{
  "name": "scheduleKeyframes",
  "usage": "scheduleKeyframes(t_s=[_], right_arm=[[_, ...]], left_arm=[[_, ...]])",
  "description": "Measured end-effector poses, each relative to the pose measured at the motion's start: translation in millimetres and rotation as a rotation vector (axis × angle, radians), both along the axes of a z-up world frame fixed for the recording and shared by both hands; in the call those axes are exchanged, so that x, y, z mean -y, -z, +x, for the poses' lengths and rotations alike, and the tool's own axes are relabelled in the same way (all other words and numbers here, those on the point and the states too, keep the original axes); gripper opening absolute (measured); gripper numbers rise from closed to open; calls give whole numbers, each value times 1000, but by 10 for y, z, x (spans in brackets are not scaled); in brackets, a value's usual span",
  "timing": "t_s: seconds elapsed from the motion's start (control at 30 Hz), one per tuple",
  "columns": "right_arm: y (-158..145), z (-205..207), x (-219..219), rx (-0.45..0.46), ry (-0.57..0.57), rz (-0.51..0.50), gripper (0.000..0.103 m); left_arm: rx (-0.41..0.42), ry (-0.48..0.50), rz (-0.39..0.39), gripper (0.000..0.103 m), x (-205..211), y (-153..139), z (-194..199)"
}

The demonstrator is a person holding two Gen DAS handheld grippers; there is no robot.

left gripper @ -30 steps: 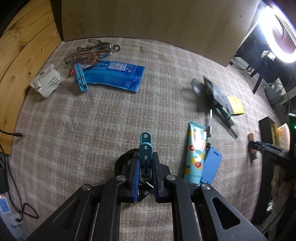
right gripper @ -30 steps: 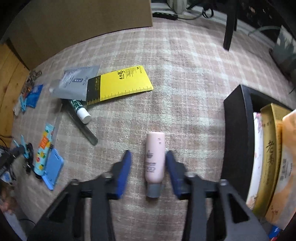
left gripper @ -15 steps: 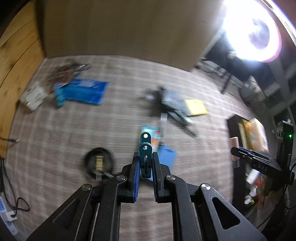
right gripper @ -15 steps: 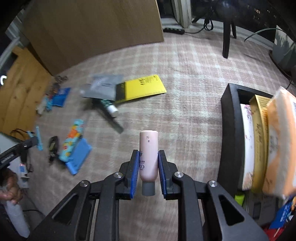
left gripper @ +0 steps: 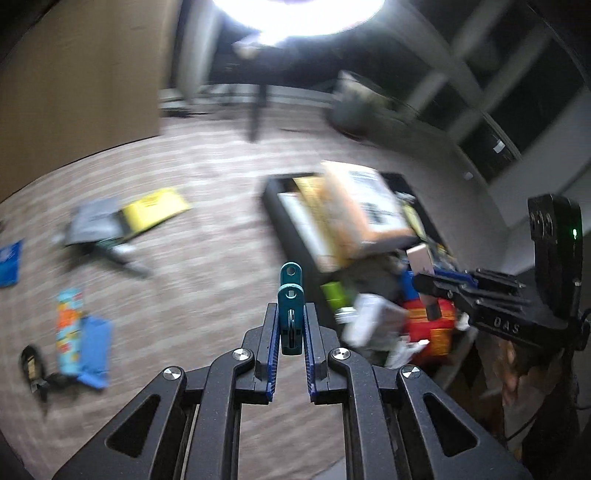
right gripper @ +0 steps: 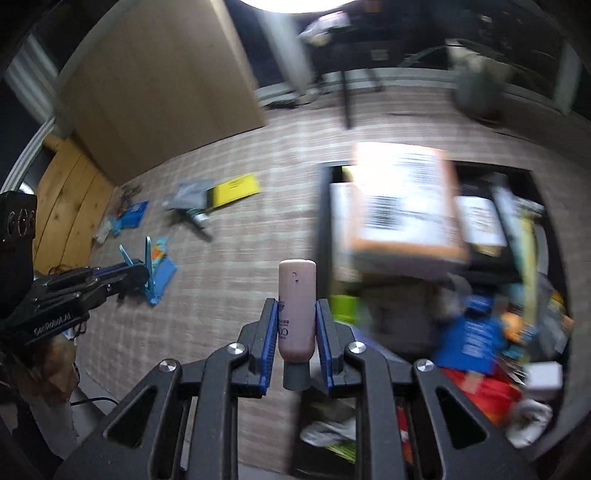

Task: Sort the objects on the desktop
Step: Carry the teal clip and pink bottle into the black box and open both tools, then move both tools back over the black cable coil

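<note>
L gripper (left gripper: 291,325) is clamped on a teal clip (left gripper: 291,306), both blue pads pressed to its sides; clip stands upright, top loop poking out past the tips at 12 o'clock, held above the checked cloth (left gripper: 207,258). In the R wrist view the same clip (right gripper: 147,264) shows at 9 o'clock in the L gripper (right gripper: 138,271), up off the cloth.

R gripper (right gripper: 297,325) is closed on a pink tube (right gripper: 297,306), gray cap toward the camera, rounded end sticking out at 12. It hangs over the near-left edge of the black bin (right gripper: 322,206), w/ cloth under the L side of the frame. From the L wrist view the R gripper (left gripper: 424,280) sits at 3 o'clock w/ the tube (left gripper: 419,258) above the bin's clutter.

Black bin (left gripper: 271,214) lies at 1–2 o'clock of the clip, packed: an orange-edged box (left gripper: 365,206) on top, a red pack (left gripper: 432,328) and a lime-green item (left gripper: 334,293) nearer. Contents blurred, can't tell more.

Left on the cloth, all blurred: yellow card (left gripper: 155,208) at 10–11 o'clock touching a gray pouch (left gripper: 98,223); a patterned tube (left gripper: 68,328) at 9 just beside a blue card (left gripper: 94,341); a small dark item (left gripper: 31,365) at 8. A blue pack (left gripper: 9,262) sits at the far L edge. A bright lamp (left gripper: 299,14) glares at 12.
</note>
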State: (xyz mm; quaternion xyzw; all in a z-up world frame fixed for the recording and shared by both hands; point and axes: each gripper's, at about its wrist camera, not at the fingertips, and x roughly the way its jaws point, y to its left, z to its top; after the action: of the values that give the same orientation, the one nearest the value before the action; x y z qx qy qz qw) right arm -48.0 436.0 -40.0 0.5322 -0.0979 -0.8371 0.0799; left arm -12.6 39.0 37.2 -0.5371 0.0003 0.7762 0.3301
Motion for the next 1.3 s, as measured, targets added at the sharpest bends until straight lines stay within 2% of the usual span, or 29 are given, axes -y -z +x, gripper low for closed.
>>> scheduleKeyframes(t_s=[0.17,0.33,0.47,0.5,0.53,0.57,0.6,0.63,0.67,0.9,1.0,1.3], right_arm=[[-75,202,-674,-6,112,37,20],[-64,319,-1225,4,199,39,20],[-56,328,-1404,10,215,47,20],[-62,329,-1433,8,215,51,20],[-72,326,-1459,1,212,54,23],[-76,321,-1480,3,209,56,38],[-80,322,-1501,6,214,59,48],[-95,326,-1516,0,224,63,65],[-113,333,-1529,-13,227,63,67],[-112,294,-1546,-16,195,40,67],[-107,283,-1516,-11,184,18,67],[-176,244,-1120,-42,89,11,67]], left_arm=[[-4,112,6,11,-703,-19,175],[5,165,-1,11,-1194,0,256],[1,187,-5,11,-1454,-5,285],[0,196,-8,14,-1527,-14,295],[6,202,-16,35,-1587,-19,315],[9,196,-19,49,-1613,-22,309],[3,186,-13,62,-1622,-33,301],[-17,176,-3,62,-1618,-61,305],[-31,173,-12,62,-1623,-76,306],[-56,100,-51,61,-1494,-121,262],[-92,54,-79,61,-1362,-186,279],[-174,-63,-145,61,-858,-380,300]])
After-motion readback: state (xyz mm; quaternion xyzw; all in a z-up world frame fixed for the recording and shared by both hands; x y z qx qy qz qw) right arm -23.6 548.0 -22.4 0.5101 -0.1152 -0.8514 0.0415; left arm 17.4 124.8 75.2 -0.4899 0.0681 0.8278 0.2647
